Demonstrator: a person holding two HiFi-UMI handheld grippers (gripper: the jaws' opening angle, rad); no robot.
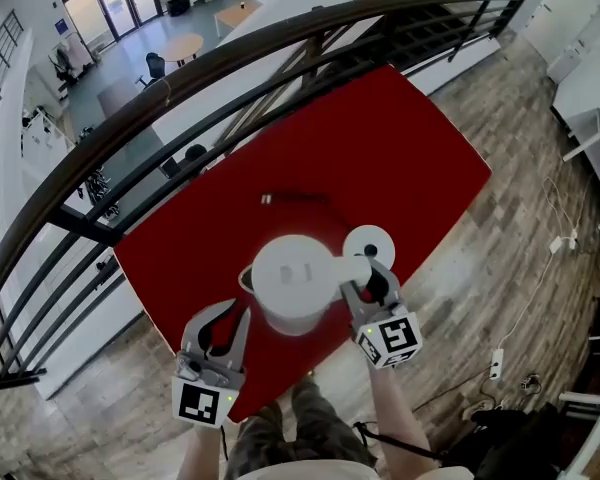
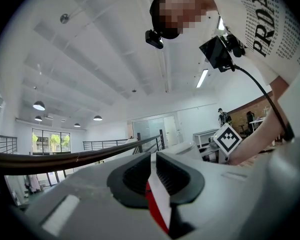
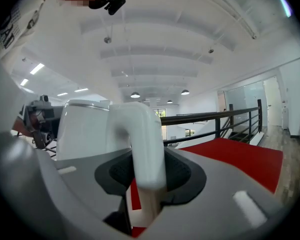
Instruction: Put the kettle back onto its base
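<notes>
The white kettle (image 1: 292, 283) is upright over the near part of the red table (image 1: 400, 158), seen from above with its lid toward me. My right gripper (image 1: 373, 286) is shut on the kettle's curved white handle (image 3: 142, 144), with a pad pressed on each side. The round white base (image 1: 368, 243) lies on the table just beyond and right of the kettle, partly covered by it. My left gripper (image 1: 232, 313) hangs beside the kettle's left side with nothing in it. Its pads (image 2: 135, 174) stand almost together, with only a thin slit between them.
A dark cord curves from the base to a small white plug (image 1: 266, 199) on the table. A dark metal railing (image 1: 280, 58) runs behind the table, with a drop to a lower floor beyond. Wooden floor and a power strip (image 1: 496, 363) lie to the right.
</notes>
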